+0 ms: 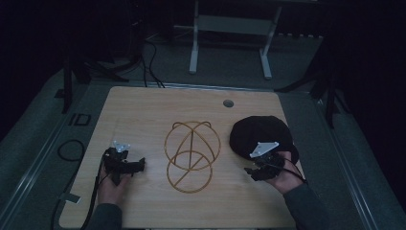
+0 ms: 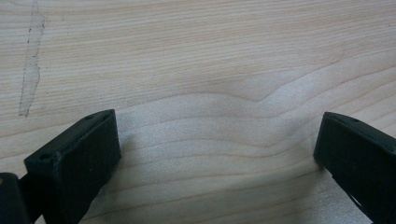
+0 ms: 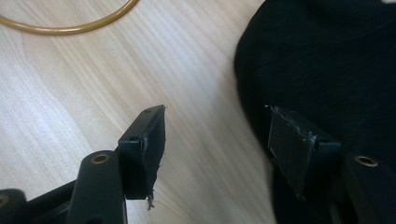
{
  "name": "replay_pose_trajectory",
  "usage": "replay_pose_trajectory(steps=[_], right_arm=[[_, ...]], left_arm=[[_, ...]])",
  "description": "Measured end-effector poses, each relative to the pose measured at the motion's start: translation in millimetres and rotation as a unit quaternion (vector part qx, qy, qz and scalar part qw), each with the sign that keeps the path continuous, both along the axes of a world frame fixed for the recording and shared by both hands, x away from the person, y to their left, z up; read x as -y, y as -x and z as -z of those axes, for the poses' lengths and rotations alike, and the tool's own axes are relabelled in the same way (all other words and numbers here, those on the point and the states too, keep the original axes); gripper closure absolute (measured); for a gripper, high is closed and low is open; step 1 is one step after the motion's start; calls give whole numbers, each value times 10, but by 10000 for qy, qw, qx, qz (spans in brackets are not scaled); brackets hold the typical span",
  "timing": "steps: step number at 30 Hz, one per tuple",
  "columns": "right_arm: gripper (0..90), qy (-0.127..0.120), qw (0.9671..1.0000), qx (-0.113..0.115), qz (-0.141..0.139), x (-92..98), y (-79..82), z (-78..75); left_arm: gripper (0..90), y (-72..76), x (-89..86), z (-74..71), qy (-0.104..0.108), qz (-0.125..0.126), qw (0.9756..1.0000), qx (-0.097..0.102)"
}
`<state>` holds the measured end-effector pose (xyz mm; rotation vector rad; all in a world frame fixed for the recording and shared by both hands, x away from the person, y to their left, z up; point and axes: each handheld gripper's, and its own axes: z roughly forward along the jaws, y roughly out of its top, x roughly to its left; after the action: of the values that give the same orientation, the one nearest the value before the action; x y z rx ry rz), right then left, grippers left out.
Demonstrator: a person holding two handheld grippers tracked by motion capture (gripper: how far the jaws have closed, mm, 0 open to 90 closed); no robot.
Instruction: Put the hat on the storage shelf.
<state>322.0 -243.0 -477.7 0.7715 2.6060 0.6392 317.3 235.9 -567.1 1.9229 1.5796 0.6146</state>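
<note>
From above, a pale wooden desk [image 1: 143, 110] stands in a dim room, with a white frame [image 1: 230, 38] on the grey floor beyond its far edge and a round hole [image 1: 228, 103] near its far right corner. A brass wire frame [image 1: 191, 155] of linked rings lies mid-desk; a black cap [image 1: 261, 136] lies toward the right edge. The left gripper [image 1: 125, 165] rests low near the front left, the hand behind it; the right gripper [image 1: 262, 167] sits at the cap's near rim, held from the front. In the left gripper view, the jaws stand wide apart over bare wood grain, holding nothing. In the right gripper view, the jaws are parted: one over bare wood, the other over the cap's [image 3: 327, 60] dark cloth, with the cap's edge between them but not pinched; a curve of the wire frame [image 3: 70, 28] shows at the top left.
</note>
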Motion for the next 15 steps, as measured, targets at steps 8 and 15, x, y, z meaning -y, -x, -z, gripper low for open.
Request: replay_pose_trajectory(steps=[8,15], right_arm=[[363,71,9999,142,26,44,-128,-191],[363,175,9997,143,65,107,-228,-254]], left_arm=[[1,0,0,0,-2,0,10000,0],[1,0,0,0,0,0,10000,0]])
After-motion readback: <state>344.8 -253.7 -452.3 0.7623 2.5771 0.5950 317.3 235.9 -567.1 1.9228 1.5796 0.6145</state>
